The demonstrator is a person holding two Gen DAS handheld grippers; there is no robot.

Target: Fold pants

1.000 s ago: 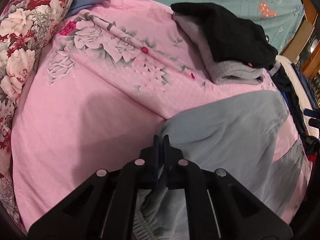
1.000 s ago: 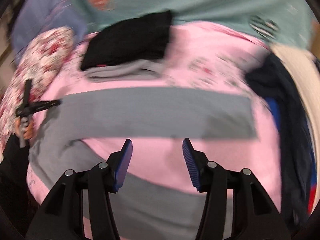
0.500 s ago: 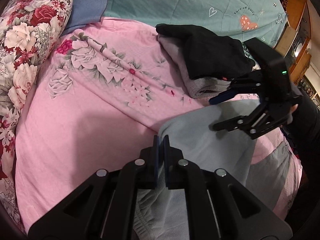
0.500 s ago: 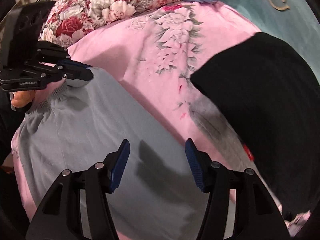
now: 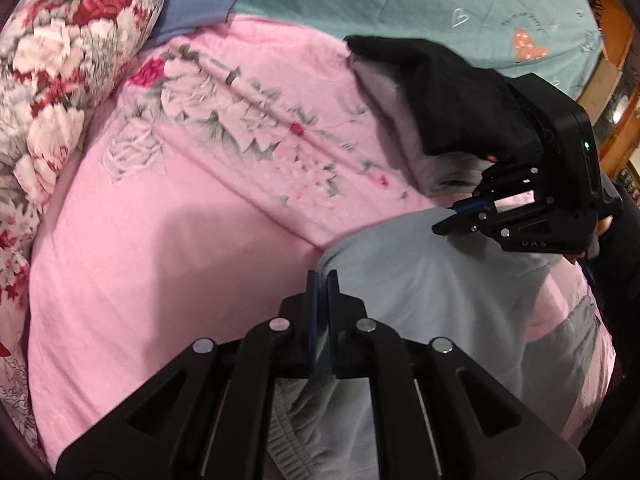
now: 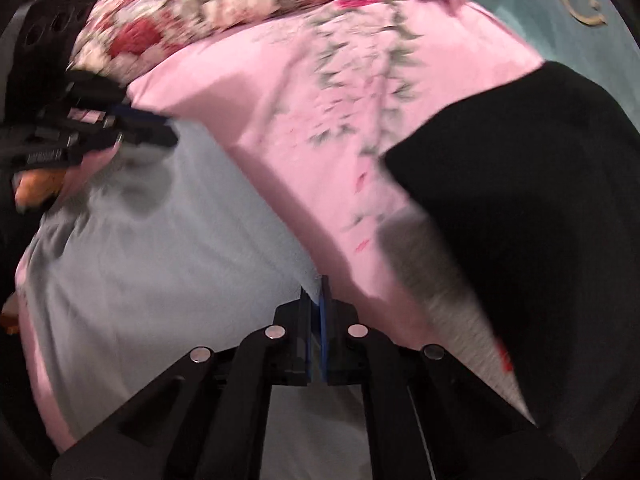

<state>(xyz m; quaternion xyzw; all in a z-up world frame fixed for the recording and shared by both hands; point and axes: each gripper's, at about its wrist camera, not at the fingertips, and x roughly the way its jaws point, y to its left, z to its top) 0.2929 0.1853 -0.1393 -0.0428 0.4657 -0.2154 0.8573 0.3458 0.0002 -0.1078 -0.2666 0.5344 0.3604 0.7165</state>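
Light grey pants (image 5: 432, 280) lie on the pink floral bedspread (image 5: 180, 220), one leg folded over toward the waist. My left gripper (image 5: 322, 280) is shut on the pants' near corner by the elastic waistband (image 5: 288, 444). My right gripper (image 6: 316, 284) is shut on the pants' far edge (image 6: 160, 280); it shows in the left wrist view (image 5: 456, 216) at the right, just in front of the clothes stack. The left gripper shows in the right wrist view (image 6: 160, 132) at the left, blurred.
A stack of folded clothes, black (image 5: 440, 96) on grey (image 5: 400, 120), sits at the back right. A floral pillow (image 5: 48, 80) lies along the left. A teal sheet (image 5: 440, 8) covers the far side. Dark clothes lie at the right edge (image 5: 624, 280).
My right gripper came in from the side, lowered onto the pants' edge and shut on it. My left gripper stays shut on the corner, barely moved.
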